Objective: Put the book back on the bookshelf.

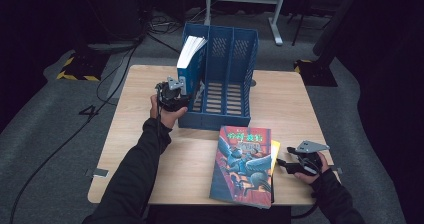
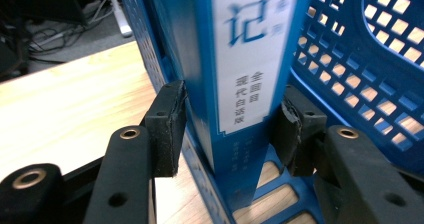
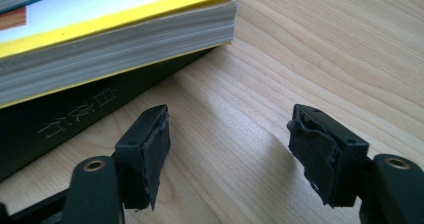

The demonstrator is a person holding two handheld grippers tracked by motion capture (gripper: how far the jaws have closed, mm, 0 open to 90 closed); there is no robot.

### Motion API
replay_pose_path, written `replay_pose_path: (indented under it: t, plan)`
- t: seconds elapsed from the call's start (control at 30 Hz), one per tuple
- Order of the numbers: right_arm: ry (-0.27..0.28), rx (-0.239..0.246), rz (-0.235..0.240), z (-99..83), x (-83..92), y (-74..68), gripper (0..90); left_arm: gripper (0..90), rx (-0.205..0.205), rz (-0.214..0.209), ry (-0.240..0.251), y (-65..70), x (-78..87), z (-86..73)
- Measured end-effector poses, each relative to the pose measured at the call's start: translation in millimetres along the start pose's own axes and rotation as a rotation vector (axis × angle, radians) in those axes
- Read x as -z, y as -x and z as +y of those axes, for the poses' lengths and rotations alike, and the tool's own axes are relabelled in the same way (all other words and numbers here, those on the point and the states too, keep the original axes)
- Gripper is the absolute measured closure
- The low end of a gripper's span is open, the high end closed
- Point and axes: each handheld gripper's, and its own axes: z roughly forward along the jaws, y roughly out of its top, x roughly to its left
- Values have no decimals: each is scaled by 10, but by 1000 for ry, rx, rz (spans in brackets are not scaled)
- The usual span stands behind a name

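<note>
A blue file rack (image 1: 235, 74) with three slots stands at the back middle of the wooden table (image 1: 285, 99). A blue book (image 1: 190, 59) with a white spine label (image 2: 250, 59) stands tilted in its left slot. My left gripper (image 1: 175, 91) (image 2: 227, 129) is shut on the lower spine of that book, a pad pressing on each side. Near the front edge lies a stack: an illustrated book (image 1: 242, 164) on a yellow book (image 3: 100, 14) on a black book (image 3: 60, 124). My right gripper (image 1: 285, 165) (image 3: 227, 154) is open just right of the stack, with bare table between its jaws.
The rack's wall (image 2: 360, 59) rises right beside the held book; its middle and right slots hold nothing. Bare wood (image 1: 130, 134) lies to the left of the stack. Cables (image 1: 115, 74) run over the grey floor, and a white desk frame (image 1: 275, 14) stands behind.
</note>
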Motion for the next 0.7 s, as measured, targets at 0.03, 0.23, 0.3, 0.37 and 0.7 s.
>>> replay_pose_path:
  t: [0.03,0.23,0.3,0.37,0.7]
  plan:
    - [0,-3,1,-1,-1,2,327,531,2,11,6,3,-13,-2]
    - [1,3,-3,3,-2,-6,328,556,18,55,-6,8,-111,71]
    - [1,2,-2,3,-5,-3,327,558,30,67,-10,7,-147,101]
    - [1,2,-3,2,-4,-4,327,559,43,71,-8,-4,-173,119]
    - [-2,1,2,-1,5,0,325,540,26,63,-3,-23,-163,96]
